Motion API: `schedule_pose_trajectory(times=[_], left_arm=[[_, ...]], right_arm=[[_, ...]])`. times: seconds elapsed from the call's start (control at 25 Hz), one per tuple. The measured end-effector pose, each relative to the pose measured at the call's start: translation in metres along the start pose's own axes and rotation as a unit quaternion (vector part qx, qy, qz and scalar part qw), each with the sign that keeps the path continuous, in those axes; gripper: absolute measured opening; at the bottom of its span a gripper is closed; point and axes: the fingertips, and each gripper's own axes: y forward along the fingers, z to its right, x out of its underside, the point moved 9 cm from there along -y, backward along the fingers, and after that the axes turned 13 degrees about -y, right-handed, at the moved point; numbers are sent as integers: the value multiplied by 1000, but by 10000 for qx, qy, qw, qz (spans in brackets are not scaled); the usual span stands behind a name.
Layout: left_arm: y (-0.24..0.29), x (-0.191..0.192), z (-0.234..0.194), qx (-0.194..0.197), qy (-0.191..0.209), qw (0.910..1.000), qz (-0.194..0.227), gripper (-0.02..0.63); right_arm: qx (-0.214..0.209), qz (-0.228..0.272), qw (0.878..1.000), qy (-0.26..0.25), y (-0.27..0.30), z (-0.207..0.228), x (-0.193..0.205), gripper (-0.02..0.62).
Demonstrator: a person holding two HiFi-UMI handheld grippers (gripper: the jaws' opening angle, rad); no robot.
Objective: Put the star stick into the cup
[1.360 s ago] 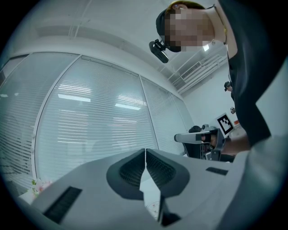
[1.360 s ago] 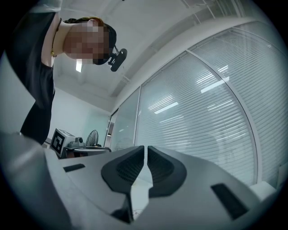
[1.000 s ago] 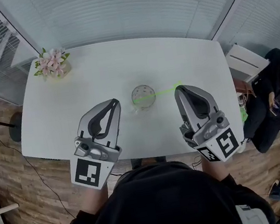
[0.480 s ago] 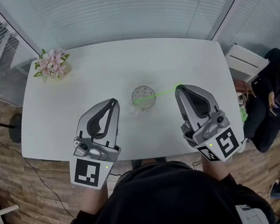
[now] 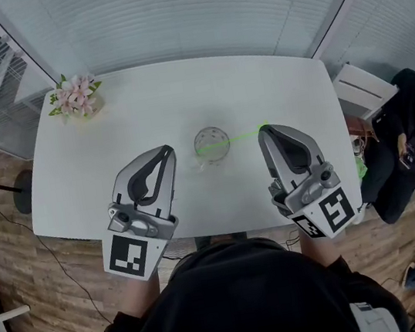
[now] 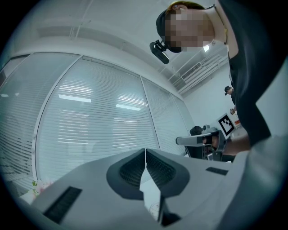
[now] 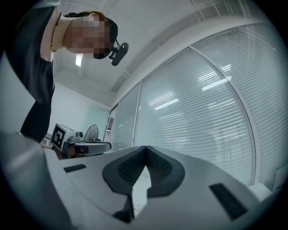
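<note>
two grippers are held low over the near edge of the counter (image 5: pixel 144 109), one at each side of the body, tilted so that their tips point forward and slightly inward. the left gripper (image 5: pixel 167 151) is seen with its fingers (image 6: pixel 131 170) pressed together at the tip, with nothing between them. the right gripper (image 5: pixel 267 130) likewise has its fingers (image 7: pixel 158 167) closed tip to tip, and no stick is seen in them.

between the two tips, a little farther out, the cup (image 5: pixel 211 139) of clear glass stands upright on the counter. the stick (image 5: pixel 243 135) is seen as a thin green line that runs from the cup's near side out to the right, its outer end just beside the right gripper's tip. its star cannot be made out. it cannot be told whether the stick leans in the cup or lies on the counter and is seen through the glass.

if it lies flat, the pick-up is judged the step in hand: the right fingers would have to be spread, lowered over the outer end and closed with care on so thin a shaft, then the stick tipped upright above the rim. if it leans inside, little is left to be done.

farther off, at the far left corner, flowers (image 5: pixel 75 95) are set.
</note>
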Motion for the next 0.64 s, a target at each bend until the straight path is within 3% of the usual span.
schedule_pose_trajectory(times=[0.64], left_arm=[[1,-4,5,67,85,9999,17,18]], right_arm=[[37,30,10000,-60,-4,-1,-3,5]])
